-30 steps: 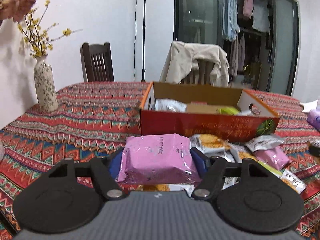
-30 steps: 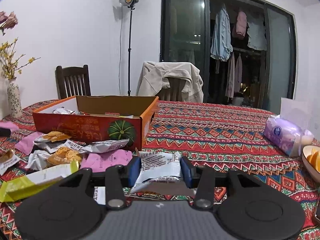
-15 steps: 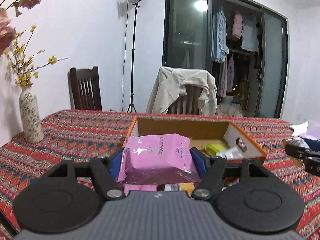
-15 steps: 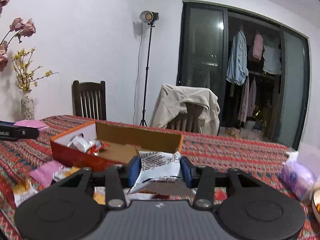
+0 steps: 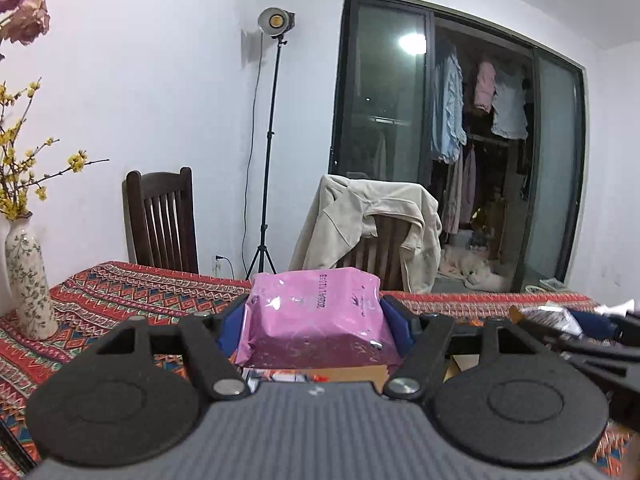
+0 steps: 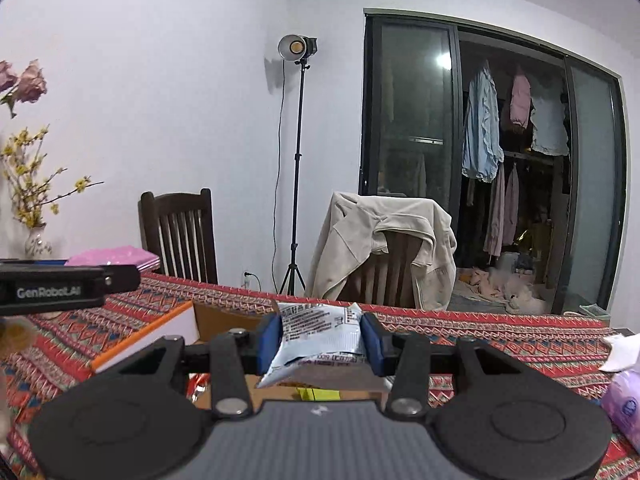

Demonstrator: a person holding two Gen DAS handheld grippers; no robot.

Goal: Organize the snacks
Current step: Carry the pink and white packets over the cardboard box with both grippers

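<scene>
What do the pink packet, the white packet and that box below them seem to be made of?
Pink packet: glossy plastic film, going by its shine and creases. White packet: crinkled plastic or foil film, printed, with a silvery sheen. Box: probably cardboard, with a plain brown inside and an orange-edged wall.

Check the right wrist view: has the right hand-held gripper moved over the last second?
Yes. The right hand-held gripper, shut on the white snack packet, rose and advanced: the cardboard box dropped from mid-frame to beneath the fingers.
</scene>
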